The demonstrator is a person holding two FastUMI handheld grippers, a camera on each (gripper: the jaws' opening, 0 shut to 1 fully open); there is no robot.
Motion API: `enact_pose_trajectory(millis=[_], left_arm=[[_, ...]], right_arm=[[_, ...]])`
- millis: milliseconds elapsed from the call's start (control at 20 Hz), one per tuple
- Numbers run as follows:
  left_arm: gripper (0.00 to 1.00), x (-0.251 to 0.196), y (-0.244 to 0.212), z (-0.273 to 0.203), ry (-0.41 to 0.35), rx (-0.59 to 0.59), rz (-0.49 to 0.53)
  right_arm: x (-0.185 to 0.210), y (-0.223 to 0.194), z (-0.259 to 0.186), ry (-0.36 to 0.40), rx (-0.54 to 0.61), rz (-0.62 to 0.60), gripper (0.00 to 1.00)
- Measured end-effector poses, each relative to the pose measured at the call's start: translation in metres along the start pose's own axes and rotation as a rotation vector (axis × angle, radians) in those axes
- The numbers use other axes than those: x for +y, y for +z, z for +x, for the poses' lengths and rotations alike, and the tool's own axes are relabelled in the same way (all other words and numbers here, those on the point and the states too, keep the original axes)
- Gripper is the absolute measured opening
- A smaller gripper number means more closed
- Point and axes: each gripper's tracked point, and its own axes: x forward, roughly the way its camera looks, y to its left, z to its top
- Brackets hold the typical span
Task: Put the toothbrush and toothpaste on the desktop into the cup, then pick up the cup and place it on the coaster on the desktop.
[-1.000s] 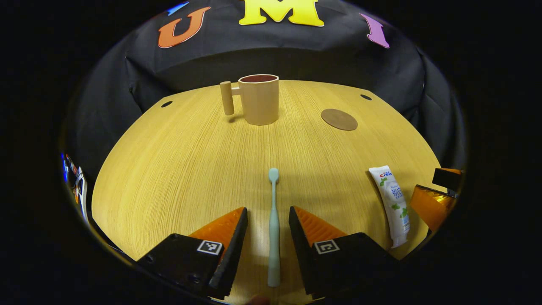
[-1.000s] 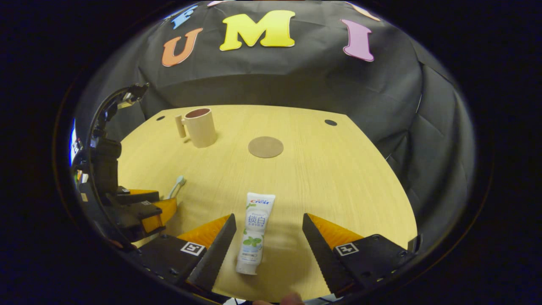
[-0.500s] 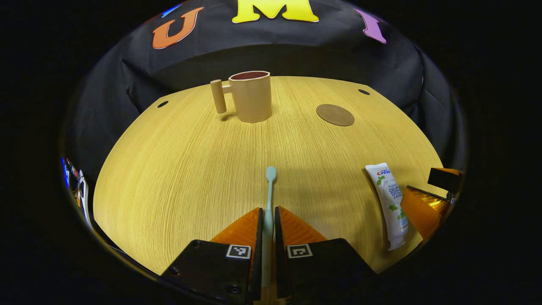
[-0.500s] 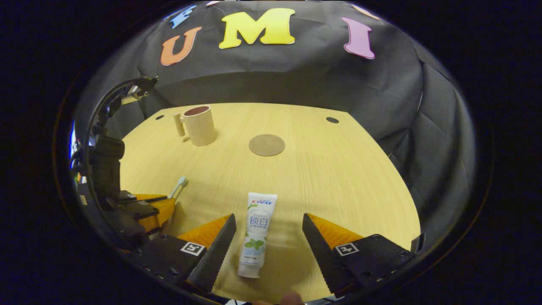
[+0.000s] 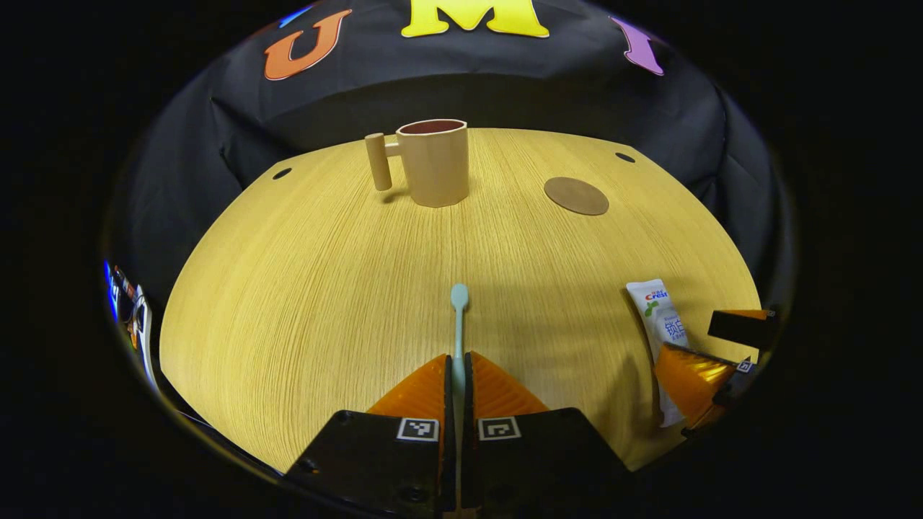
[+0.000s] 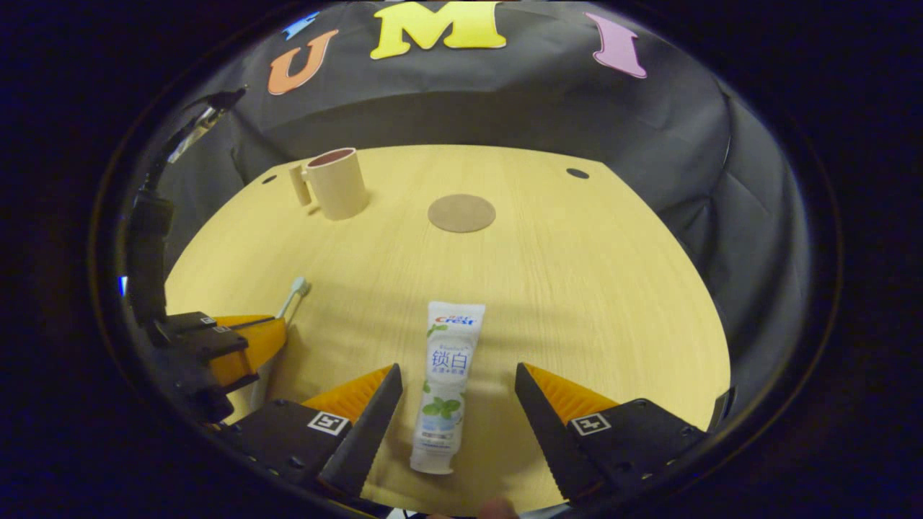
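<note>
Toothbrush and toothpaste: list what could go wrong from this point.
1. The left gripper is shut on the toothbrush near its handle end, so the long free head may swing or slip when lifted toward the cup.
2. The right gripper is open and straddles the toothpaste, which lies slightly askew between the fingers; closing could pinch it off-centre.
3. The two grippers sit close together near the table's front edge and may bump.

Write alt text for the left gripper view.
The left tongs are shut on a toothbrush lying on the wooden table. Farther back stand an empty cup and, to its right, a round coaster; toothpaste lies at right beside the other tongs.
</note>
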Motion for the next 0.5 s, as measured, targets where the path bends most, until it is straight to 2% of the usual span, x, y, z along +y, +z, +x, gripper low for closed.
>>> enact_pose_trajectory(millis=[100,150,250,300,500], left_arm=[[0.06,0.001,0.002,-0.001,0.003,-0.002,-0.010],[0.06,0.002,0.004,-0.002,0.005,-0.003,-0.015],[0.06,0.005,0.008,-0.003,0.006,-0.009,-0.026],[0.06,0.005,0.011,-0.004,0.005,-0.014,-0.032],[0.06,0.010,0.033,-0.010,0.010,-0.052,-0.053]], right_arm=[[0.002,-0.007,0.004,0.009,0.038,0.006,0.98],[0.002,-0.011,0.007,0.011,0.064,0.002,0.93],[0.006,-0.014,0.009,0.026,0.094,0.011,0.83],[0.006,-0.014,0.011,0.029,0.102,0.015,0.68],[0.008,-0.015,0.013,0.041,0.139,0.039,0.45]])
